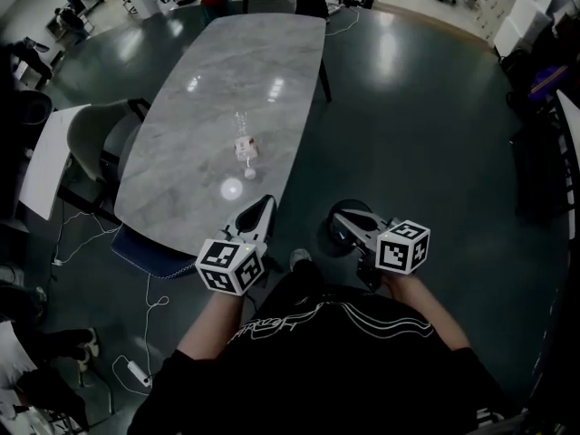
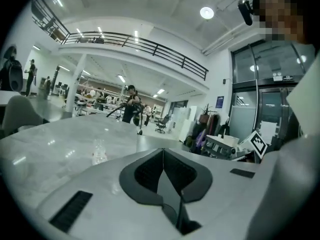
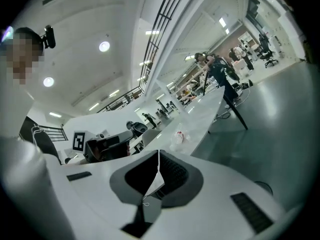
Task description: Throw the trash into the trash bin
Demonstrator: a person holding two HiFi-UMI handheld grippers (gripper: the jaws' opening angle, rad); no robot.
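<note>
A crushed clear plastic bottle [image 1: 243,145] with a red-and-white label lies on the grey marble table [image 1: 199,107], near its middle. The bottle [image 2: 99,151] shows beyond the left jaws, and in the right gripper view the bottle [image 3: 179,135] lies far ahead. My left gripper [image 1: 266,203] hovers at the table's near edge, shut, with nothing between its pads [image 2: 163,153]. My right gripper [image 1: 338,212] is over the floor to the table's right, shut on a thin white scrap of paper [image 3: 156,181].
A dark round object [image 1: 349,234] stands on the floor under the right gripper; what it is I cannot tell. A grey chair [image 1: 95,139] stands left of the table, and a blue seat [image 1: 149,247] is at its near end. Cables and a power strip [image 1: 138,370] lie on the floor.
</note>
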